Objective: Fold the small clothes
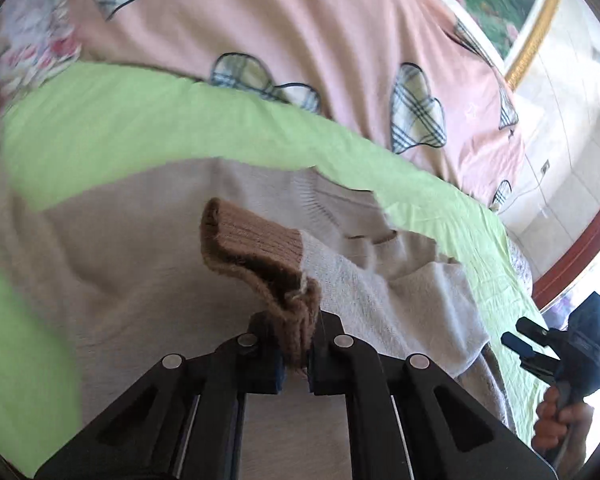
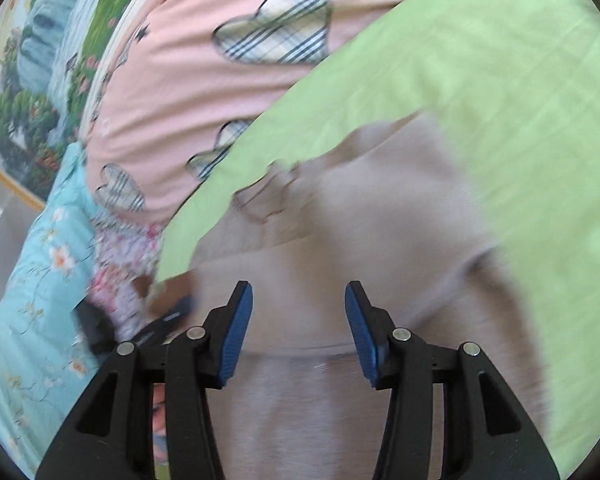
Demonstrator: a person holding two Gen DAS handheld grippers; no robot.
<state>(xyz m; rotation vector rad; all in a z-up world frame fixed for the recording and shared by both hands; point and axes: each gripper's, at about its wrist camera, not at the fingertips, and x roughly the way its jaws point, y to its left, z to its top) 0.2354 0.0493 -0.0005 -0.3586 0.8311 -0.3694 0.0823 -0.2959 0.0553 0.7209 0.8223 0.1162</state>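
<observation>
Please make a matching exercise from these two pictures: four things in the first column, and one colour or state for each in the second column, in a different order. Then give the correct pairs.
Column 1
1. left claw
2. right claw
3. sweater cuff
4. sheet under the sweater

Column 2
A. light green
B. open, holding nothing
C. brown, ribbed knit
D. shut on fabric

Pairs: 1-D, 2-B, 3-C, 4-A

The left claw is shut on the brown cuff of the beige sweater. The right claw hangs open above the sweater.
</observation>
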